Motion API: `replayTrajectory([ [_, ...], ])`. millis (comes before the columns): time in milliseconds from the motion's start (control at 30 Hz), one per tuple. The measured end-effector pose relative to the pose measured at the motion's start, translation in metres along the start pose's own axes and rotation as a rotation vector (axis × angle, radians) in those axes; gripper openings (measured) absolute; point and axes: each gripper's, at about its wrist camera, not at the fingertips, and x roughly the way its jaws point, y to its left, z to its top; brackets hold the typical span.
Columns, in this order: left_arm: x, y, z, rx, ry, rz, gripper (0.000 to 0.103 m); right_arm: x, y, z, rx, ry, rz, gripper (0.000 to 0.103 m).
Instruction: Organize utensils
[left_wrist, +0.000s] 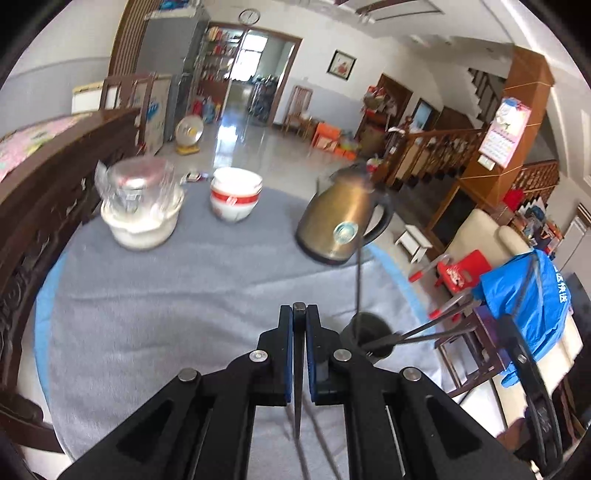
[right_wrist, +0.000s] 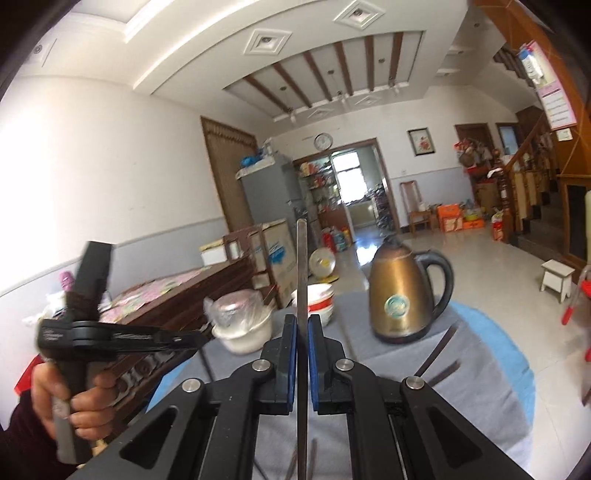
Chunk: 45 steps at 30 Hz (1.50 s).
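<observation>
Left gripper (left_wrist: 299, 314) has its jaws clamped on a single dark chopstick (left_wrist: 298, 369), tip hanging down toward the grey tablecloth (left_wrist: 166, 295).

Right gripper (right_wrist: 302, 325) has its jaws clamped on a second chopstick (right_wrist: 302, 266), which stands nearly upright above the jaws. Each is gripped mid-shaft, likely so the ends stay free to be dropped in.

The black holder cup (left_wrist: 365, 332) sits just right of the left gripper, several chopsticks already leaning out of it; probably the target. More loose sticks lie on the cloth under the right gripper, too blurred to count.

Writing: the brass kettle (right_wrist: 400, 291) carries a round teal badge, unreadable. The stacked bowls (left_wrist: 236, 197) have a red band with a white logo, unreadable. The blue sleeve (left_wrist: 532, 295) has white Chinese characters, too warped to read.
</observation>
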Motion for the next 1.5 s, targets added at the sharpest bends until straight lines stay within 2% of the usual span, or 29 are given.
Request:
replayTrajectory([
  [300,-0.014,-0.032,0.051,0.044,-0.157,-0.026,0.007,0.037,-0.019,0.034,0.002,-0.095,-0.116,0.006],
  [533,-0.001,-0.052,0.078,0.050,-0.288,-0.034,0.007,0.075,-0.025,0.042,0.033,-0.156,-0.262,0.006],
  [667,0.016,-0.058,0.078,0.021,-0.298,-0.048,0.007,0.094,-0.034,0.036,0.063,-0.160,-0.345,0.006],
  [833,0.042,-0.060,0.068,-0.010,-0.252,-0.067,0.007,0.109,-0.046,0.027,0.100,-0.137,-0.384,0.006],
  [933,0.050,-0.061,0.062,-0.014,-0.230,-0.067,0.007,0.114,-0.047,0.022,0.074,-0.126,-0.399,0.006],
  [1200,0.057,-0.061,0.050,0.000,-0.204,-0.064,0.007,0.109,-0.053,0.010,0.069,-0.110,-0.394,0.006],
  [1500,0.066,-0.045,0.037,-0.039,-0.141,-0.100,0.007,0.097,-0.055,0.006,0.048,-0.100,-0.374,0.006],
])
